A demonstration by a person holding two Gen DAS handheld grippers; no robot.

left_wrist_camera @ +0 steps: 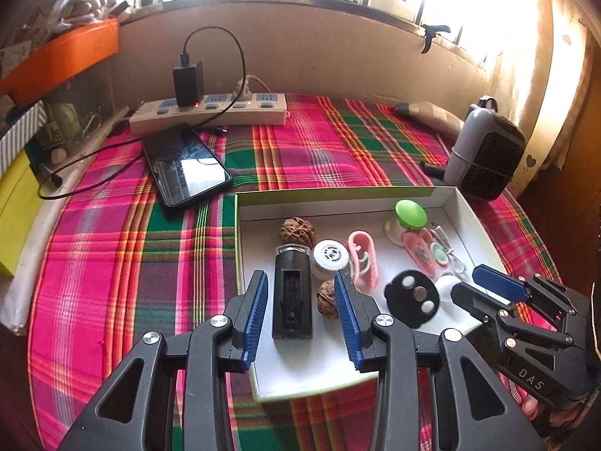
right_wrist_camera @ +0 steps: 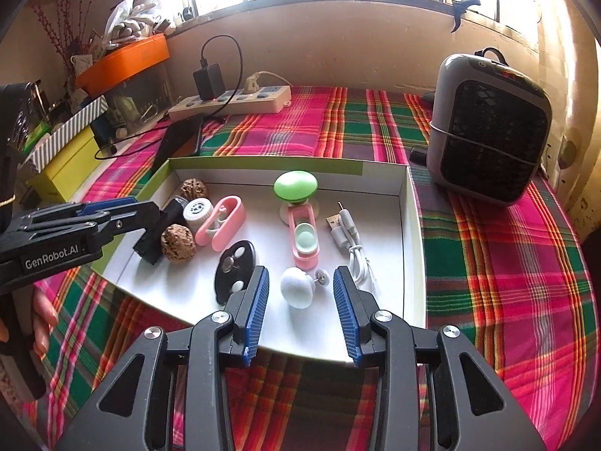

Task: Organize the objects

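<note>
Small objects lie inside shallow white cardboard box with green rim (left_wrist_camera: 240, 263), on plaid cloth (left_wrist_camera: 112, 263). Left gripper (left_wrist_camera: 300, 314) released, jaws apart over black rectangular plastic block (left_wrist_camera: 292, 300) and brown wrinkled walnut (left_wrist_camera: 325, 300), touching neither. Right gripper (right_wrist_camera: 300, 300) released too, straddling white round knob (right_wrist_camera: 296, 287) without pressing it. Also boxed: second walnut (left_wrist_camera: 295, 230), white round cap (left_wrist_camera: 330, 257), pink plastic clip (left_wrist_camera: 362, 259), black oval disc (left_wrist_camera: 413, 298), green-topped knob (left_wrist_camera: 411, 214), coiled white cable (right_wrist_camera: 349, 240). Pink case (right_wrist_camera: 305, 240) partly hidden in left view. Beyond box: black phone (left_wrist_camera: 188, 167).

Pink-green plaid cloth (left_wrist_camera: 112, 248), white box (left_wrist_camera: 338, 197)
</note>
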